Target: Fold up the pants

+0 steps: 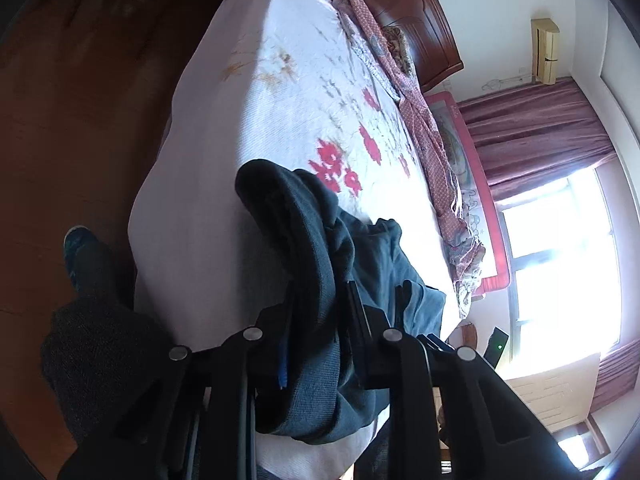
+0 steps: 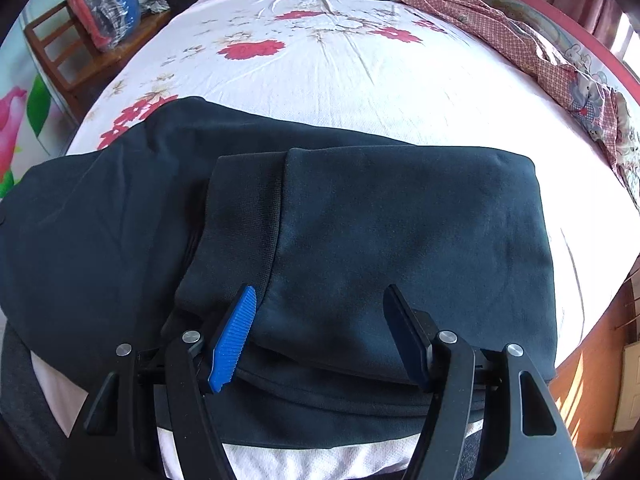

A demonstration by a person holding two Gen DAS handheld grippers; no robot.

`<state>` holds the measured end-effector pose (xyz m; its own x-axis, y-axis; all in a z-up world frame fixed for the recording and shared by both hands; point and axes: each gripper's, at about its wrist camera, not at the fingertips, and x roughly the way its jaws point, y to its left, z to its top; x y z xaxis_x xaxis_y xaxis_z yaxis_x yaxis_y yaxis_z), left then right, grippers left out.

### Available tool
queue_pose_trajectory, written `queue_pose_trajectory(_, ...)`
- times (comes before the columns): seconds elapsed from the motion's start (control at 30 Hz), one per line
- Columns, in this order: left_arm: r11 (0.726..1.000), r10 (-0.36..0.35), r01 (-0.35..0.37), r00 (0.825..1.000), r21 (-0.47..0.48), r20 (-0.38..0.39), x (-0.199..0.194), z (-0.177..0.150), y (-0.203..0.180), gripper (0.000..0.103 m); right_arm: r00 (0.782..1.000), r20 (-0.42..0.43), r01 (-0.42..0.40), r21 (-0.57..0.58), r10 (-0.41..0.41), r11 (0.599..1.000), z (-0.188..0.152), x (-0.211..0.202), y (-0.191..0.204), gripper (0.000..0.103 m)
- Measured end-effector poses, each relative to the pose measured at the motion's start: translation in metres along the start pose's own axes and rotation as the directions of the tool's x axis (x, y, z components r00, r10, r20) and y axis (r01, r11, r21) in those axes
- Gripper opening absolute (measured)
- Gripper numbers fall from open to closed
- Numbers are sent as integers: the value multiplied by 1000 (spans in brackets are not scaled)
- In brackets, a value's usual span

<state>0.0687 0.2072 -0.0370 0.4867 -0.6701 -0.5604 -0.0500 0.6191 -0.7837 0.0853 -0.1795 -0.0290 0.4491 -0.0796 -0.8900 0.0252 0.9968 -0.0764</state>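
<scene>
Dark blue-grey pants (image 2: 360,224) lie on the bed near its front edge, with one part folded over onto the rest. My right gripper (image 2: 320,300) is open just above the folded layer, its blue pads (image 2: 236,336) apart and holding nothing. In the left wrist view my left gripper (image 1: 320,300) is shut on a bunched part of the pants (image 1: 312,248), which rises between the jaws and hides the pads. The view is tilted, with the bed running up the frame.
The bed (image 2: 340,72) has a white sheet with red flowers. A pink checked blanket (image 2: 500,24) lies along its far right side. A wooden chair (image 2: 80,52) with bagged clothes stands at the left. Wooden floor and my foot (image 1: 80,248) show beside the bed.
</scene>
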Motion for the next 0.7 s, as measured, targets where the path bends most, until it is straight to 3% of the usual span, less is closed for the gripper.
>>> queue_pose_trajectory(0.2, 990, -38, 38, 999, 139, -5, -10, 13, -81, 21, 999, 42, -37, 88, 33, 995, -7, -14, -26, 65)
queue_pose_trajectory(0.4, 939, -152, 177, 983, 297, -103, 19, 7, -186, 20, 995, 73, -77, 241, 61, 967, -28, -19, -78, 65)
queue_pose_trajectory(0.5, 901, -178, 241, 964, 361, -198, 63, -10, -237, 18, 993, 92, -107, 347, 79, 932, -44, -19, -112, 65)
queue_pose_trajectory(0.6, 851, -125, 244, 954, 466, -271, 120, -42, -277, 18, 981, 146, -179, 457, 125, 871, -63, -21, -145, 65)
queue_pose_trajectory(0.67, 827, -105, 283, 927, 486, -360, 171, -66, -299, 21, 966, 197, -249, 518, 169, 818, -73, -25, -161, 65)
queue_pose_trajectory(0.7, 809, -83, 284, 922, 515, -379, 192, -80, -306, 37, 955, 228, -287, 545, 190, 787, -77, -28, -168, 65)
